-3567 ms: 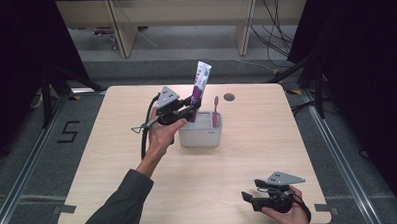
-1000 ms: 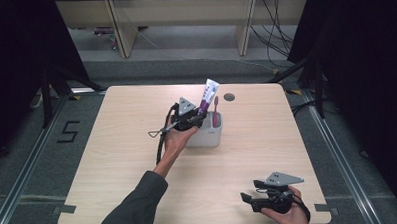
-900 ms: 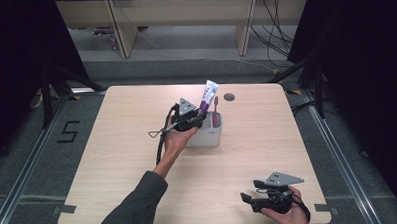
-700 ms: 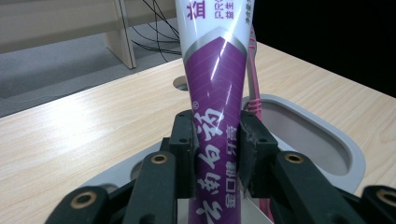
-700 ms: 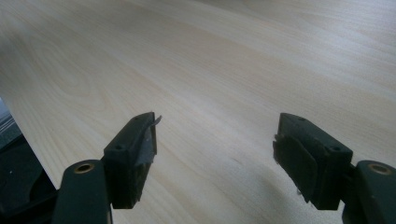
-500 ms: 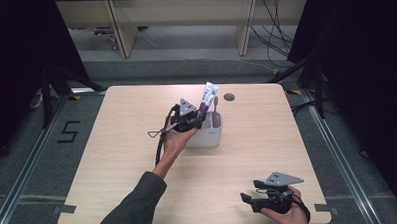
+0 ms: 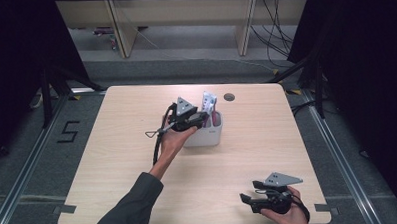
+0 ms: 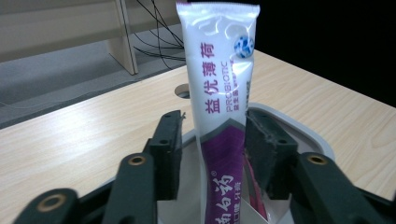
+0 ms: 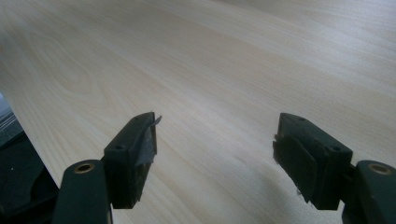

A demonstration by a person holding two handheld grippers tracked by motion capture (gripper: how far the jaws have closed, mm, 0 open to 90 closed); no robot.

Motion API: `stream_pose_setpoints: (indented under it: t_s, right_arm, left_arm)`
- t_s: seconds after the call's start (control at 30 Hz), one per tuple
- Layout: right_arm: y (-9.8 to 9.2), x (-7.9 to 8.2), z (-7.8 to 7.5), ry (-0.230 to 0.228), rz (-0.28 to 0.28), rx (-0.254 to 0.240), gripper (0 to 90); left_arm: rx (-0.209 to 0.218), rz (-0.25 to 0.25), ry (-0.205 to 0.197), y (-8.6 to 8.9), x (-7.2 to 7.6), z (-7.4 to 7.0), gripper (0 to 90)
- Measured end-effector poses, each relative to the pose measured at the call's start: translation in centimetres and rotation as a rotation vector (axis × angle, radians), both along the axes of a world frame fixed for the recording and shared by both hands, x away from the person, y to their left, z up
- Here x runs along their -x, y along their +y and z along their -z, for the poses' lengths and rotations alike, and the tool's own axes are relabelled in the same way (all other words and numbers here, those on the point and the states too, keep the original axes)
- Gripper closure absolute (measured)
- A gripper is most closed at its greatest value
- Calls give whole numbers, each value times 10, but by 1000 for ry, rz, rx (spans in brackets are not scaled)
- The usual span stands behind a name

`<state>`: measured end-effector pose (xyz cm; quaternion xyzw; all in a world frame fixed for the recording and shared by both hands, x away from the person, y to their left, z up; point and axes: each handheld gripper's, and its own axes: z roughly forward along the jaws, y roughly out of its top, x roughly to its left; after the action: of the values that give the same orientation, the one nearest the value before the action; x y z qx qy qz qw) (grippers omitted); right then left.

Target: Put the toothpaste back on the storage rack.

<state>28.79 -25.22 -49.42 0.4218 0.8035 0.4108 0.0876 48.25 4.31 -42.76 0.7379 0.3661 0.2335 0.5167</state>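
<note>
Toothpaste tube (image 8: 223, 93), glossy white above and purple below, stands upright in the white plastic holder (image 7: 207, 135) at mid-table; its lower end is cut off in the left gripper view. The left gripper (image 8: 212, 144) has its black padded jaws either side of the tube, slightly parted from it, so the grip looks released. Something pink beside the tube is mostly hidden. On pale wood-grain table (image 9: 224, 60) near the front right corner, the right gripper (image 9: 215, 140) rests with jaws wide apart, grasping nothing.
</note>
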Motion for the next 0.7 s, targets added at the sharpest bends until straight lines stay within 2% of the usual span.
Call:
stream_pose_setpoints:
  t_s: [0.03,0.1,0.27,0.4,0.43,0.57,0.7]
  right_arm:
    - [-1,-1,0,-21,-9,8,305]
    - [-1,-1,0,-17,-9,3,305]
    - [-1,-2,0,-18,-2,3,305]
    - [-1,-1,0,-14,0,-2,305]
    - [-2,-2,0,-30,-3,1,305]
    - [-1,-2,0,-19,4,-4,305]
    - [-3,-2,0,-30,0,6,305]
  left_arm:
    - [-7,0,-2,1,1,-1,549]
    - [-2,-8,-5,5,2,-4,532]
    - [19,-10,15,16,6,-10,489]
    - [23,-10,19,20,8,-14,463]
    - [24,-8,22,21,8,-14,453]
    - [27,1,43,23,10,-15,424]
    - [34,0,59,26,13,-17,395]
